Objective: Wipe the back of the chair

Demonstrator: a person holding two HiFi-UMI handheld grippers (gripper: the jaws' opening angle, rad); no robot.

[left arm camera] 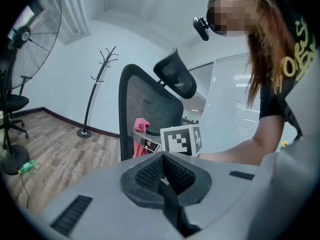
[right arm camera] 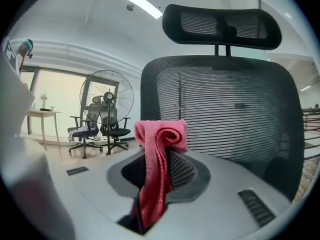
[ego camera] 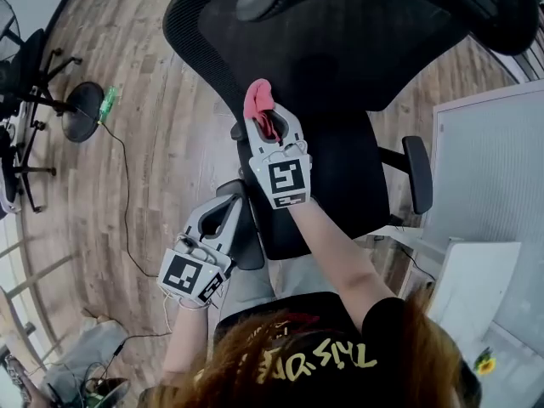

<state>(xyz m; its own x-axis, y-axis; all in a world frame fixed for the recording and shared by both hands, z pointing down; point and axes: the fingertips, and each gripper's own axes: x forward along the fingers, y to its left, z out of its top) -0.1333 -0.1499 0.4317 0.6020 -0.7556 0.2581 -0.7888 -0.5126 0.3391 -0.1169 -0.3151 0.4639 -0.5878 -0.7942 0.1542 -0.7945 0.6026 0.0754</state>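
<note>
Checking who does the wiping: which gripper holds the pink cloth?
The right gripper: its jaws are shut on the cloth, while the left gripper has its jaws shut on nothing.

The office chair's headrest (ego camera: 493, 11) is cut off at one o'clock; the green item (ego camera: 107, 102) at ten o'clock is too small to identify.

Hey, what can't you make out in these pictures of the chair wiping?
- Whether the rolled pink cloth touches the black mesh chair back: no view shows the gap from the side.
- Chair wheels: head view, hidden beneath the chair.
- Small green object on the wooden floor: head view, too small to identify.
</note>
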